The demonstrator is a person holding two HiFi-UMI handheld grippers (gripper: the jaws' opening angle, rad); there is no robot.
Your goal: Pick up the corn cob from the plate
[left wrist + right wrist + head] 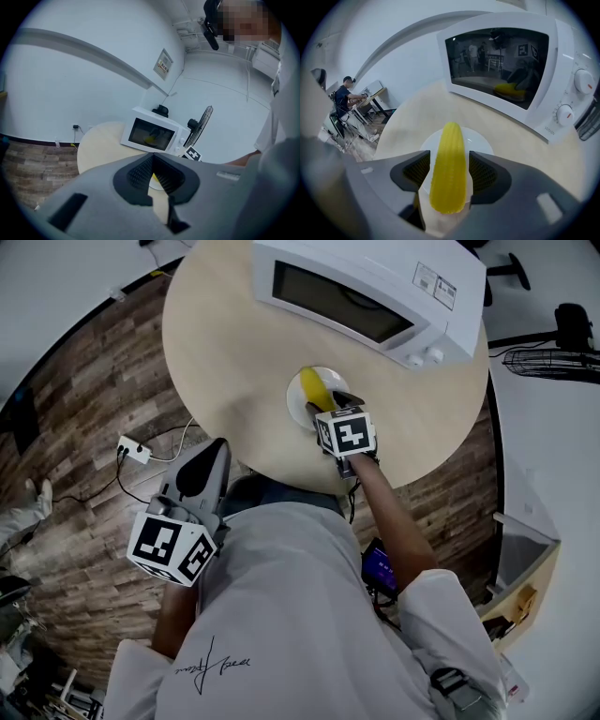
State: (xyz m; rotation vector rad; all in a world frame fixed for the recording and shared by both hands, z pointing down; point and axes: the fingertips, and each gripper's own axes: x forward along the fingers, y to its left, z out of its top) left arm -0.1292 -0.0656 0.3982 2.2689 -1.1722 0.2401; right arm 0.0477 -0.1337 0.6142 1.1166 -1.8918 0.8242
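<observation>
Found the corn cob [450, 145] lying on a small white plate [480, 140] near the middle of the round wooden surface [225, 362], just in front of a white microwave [501, 70]. Seen running lengthwise away along the line of the right hand-held gripper [449, 176], which tilts steeply down over it.

Read that hand-held gripper as open wide, with one ribbed pad on either side of the cob's thick near end. Only a sliver of gap each side, no squeeze yet.

Read the left hand-held gripper [152, 176] as closed on nothing, held back by the body and well apart from the plate.

Judged step: closing on the cob. No lift yet.

To do it well:
- Keep the cob centred so both pads meet it together; otherwise expect a roll on the plate.
- Take the round flank at its widest, not near the top, where a squeeze could pop it out.
- Stay clear of the plate rim.
- Close gently but firmly.
- Lift straight up, short of the microwave front.
- Watch for the plate sliding or riding up.
</observation>
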